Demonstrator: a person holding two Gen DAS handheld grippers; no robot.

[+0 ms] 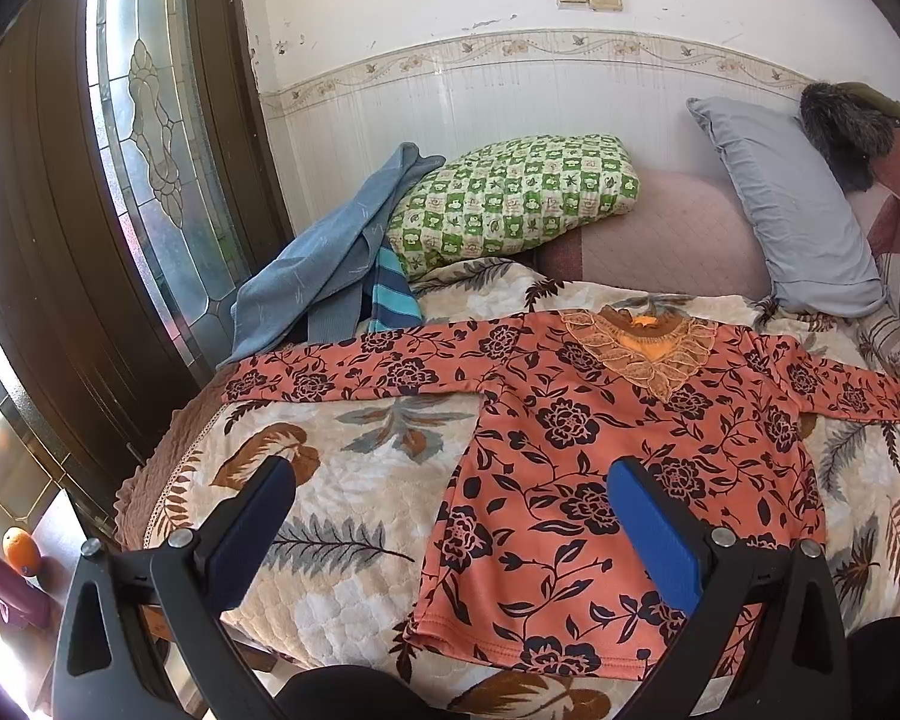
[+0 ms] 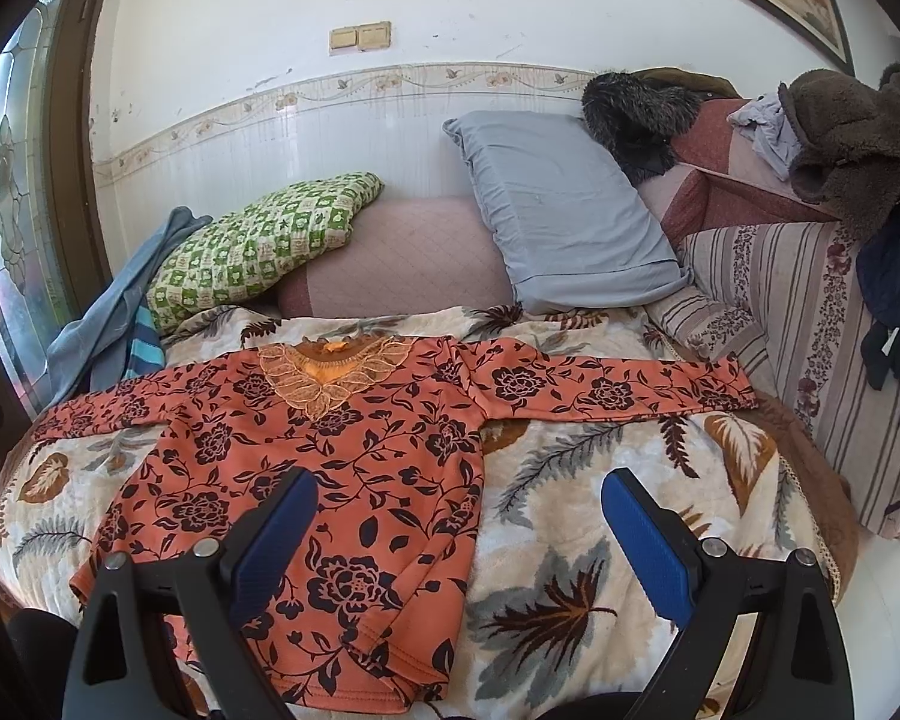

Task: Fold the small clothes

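I log 1 orange floral blouse (image 1: 600, 456) spread flat mid-bed on the leaf-print blanket (image 1: 354, 516), my left gripper (image 1: 450, 510) and right gripper (image 2: 459, 516) hovering wide, empty.

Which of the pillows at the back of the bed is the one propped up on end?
The plain grey-blue pillow, leaning tilted against the wall right of centre. The green checked pillow and the pink quilted one lie flat.

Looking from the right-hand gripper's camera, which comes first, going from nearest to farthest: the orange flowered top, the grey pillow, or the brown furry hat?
From the right gripper:
1. Orange flowered top, spread flat just ahead, slightly left.
2. Grey pillow, leaning at the back of the bed.
3. Brown furry hat, farthest, up at the far right.
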